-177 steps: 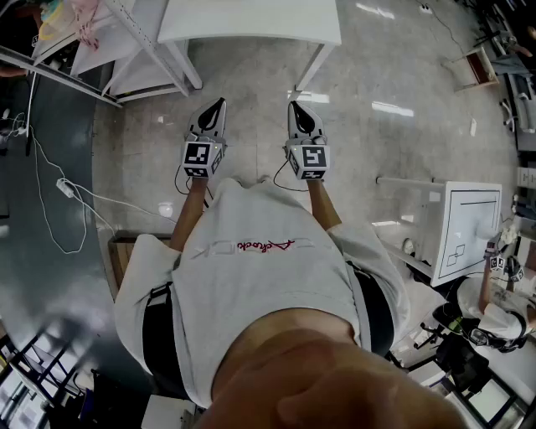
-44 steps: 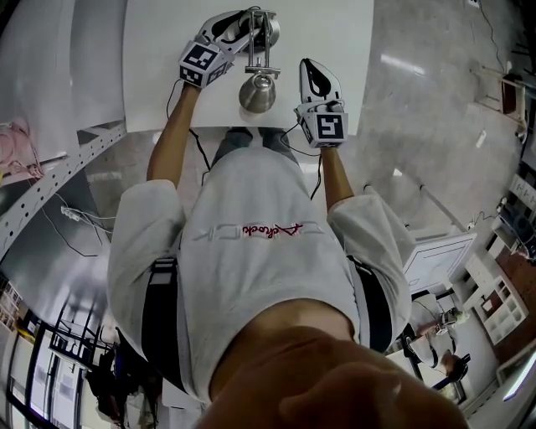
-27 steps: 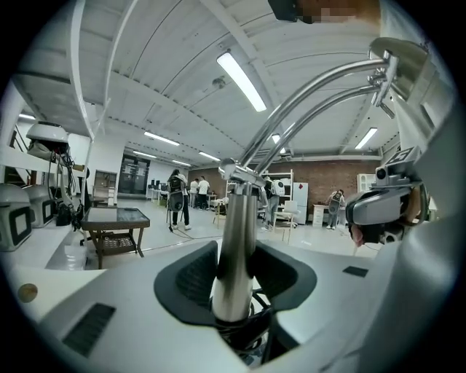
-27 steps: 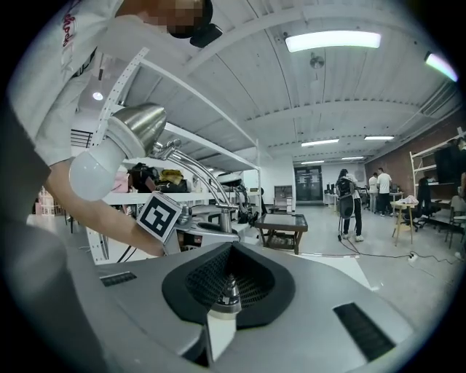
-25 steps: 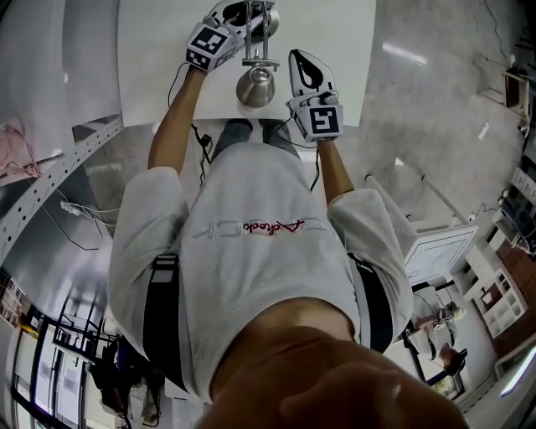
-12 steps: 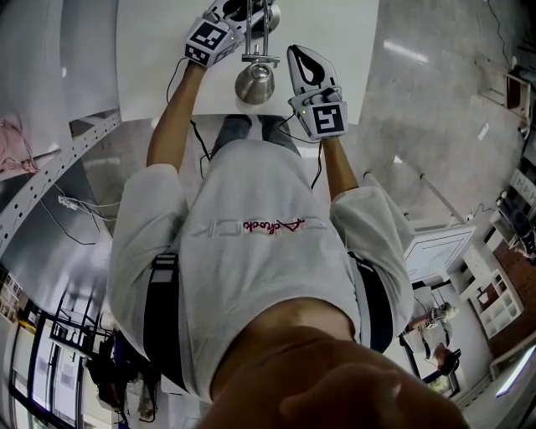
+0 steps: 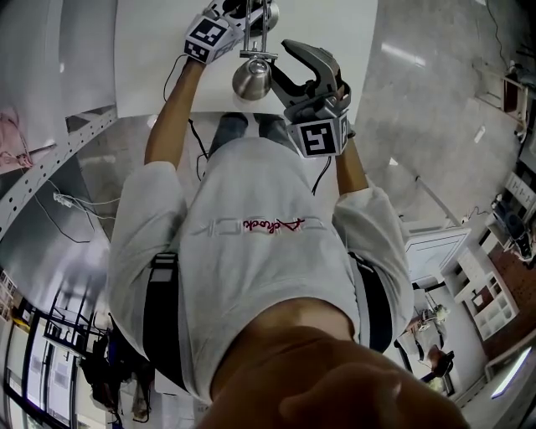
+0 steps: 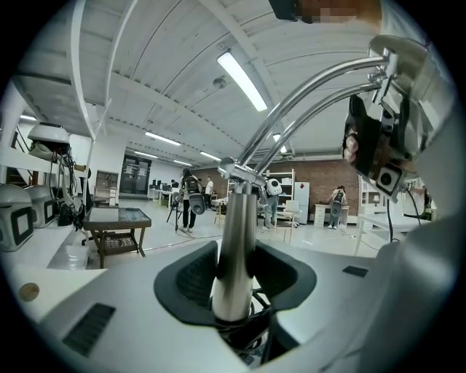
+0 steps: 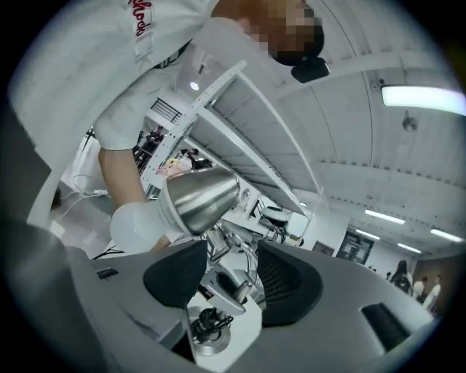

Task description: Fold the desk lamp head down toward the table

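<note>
Site: large open lab or workshop hall | Evidence: ceiling strip lights (image 8: 244,80), brick back wall (image 8: 317,193), people (image 8: 191,200) standing among work tables (image 8: 116,217), perforated metal racking (image 7: 59,167), polished concrete floor (image 7: 419,109), loose cable (image 7: 67,214).

**A:** Any writing to read?
**B:** Just one line: red cursive lettering (image 7: 269,224) across the chest of the white shirt (image 7: 251,285). It's too looped to spell out.
**A:** And the right gripper view?
**B:** It's there too, cut off at the edge, unreadable.

Left tongs (image 7: 239,10) and lamp (image 7: 251,78), both partly beyond the head view's top edge.
</note>
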`<state>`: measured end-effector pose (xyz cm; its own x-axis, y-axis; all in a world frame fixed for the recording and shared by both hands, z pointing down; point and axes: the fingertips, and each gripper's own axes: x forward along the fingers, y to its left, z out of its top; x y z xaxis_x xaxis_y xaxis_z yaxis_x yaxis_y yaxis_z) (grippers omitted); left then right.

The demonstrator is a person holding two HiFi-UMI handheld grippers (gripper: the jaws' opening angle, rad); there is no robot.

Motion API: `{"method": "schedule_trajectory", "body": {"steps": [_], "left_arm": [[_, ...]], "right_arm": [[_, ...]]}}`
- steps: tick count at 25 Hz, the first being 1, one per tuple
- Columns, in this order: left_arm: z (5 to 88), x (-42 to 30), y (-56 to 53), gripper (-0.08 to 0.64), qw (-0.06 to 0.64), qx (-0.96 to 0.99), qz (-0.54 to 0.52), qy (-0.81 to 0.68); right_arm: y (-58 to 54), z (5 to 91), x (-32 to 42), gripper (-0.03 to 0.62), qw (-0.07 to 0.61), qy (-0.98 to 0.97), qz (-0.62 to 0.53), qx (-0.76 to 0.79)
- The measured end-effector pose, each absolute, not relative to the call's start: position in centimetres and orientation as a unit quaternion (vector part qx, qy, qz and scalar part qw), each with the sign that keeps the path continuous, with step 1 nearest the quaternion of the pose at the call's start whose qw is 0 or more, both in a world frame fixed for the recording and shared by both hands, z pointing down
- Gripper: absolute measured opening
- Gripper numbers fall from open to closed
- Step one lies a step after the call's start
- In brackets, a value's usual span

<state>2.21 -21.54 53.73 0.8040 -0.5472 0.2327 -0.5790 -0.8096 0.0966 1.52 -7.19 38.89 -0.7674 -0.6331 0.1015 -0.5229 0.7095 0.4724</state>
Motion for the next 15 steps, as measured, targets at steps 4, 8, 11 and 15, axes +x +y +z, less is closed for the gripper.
{"method": "schedule_trajectory", "body": {"steps": [4, 8, 11, 15], "left_arm": [[53.7, 2.4, -21.6, 0.17, 0.082, 0.945, 0.099, -0.3], [53.7, 2.5, -21.6, 0.17, 0.083, 0.945, 0.102, -0.3], [53.7, 2.5, -21.6, 0.17, 0.083, 0.945, 0.102, -0.3], [53.6, 2.6, -21.7, 0.17, 0.083, 0.945, 0.104, -0.299]], "right_arm": [[-7.2, 38.2, 0.5, 0.207, 0.158, -0.894, -0.297, 0.297], [-6.9, 38.4, -0.3, 0.169, 0.19, -0.861, -0.384, 0.274], [-6.6, 38.6, -0.7, 0.158, 0.21, -0.847, -0.415, 0.258], [-6.5, 38.9, -0.8, 0.14, 0.228, -0.84, -0.429, 0.241]]}}
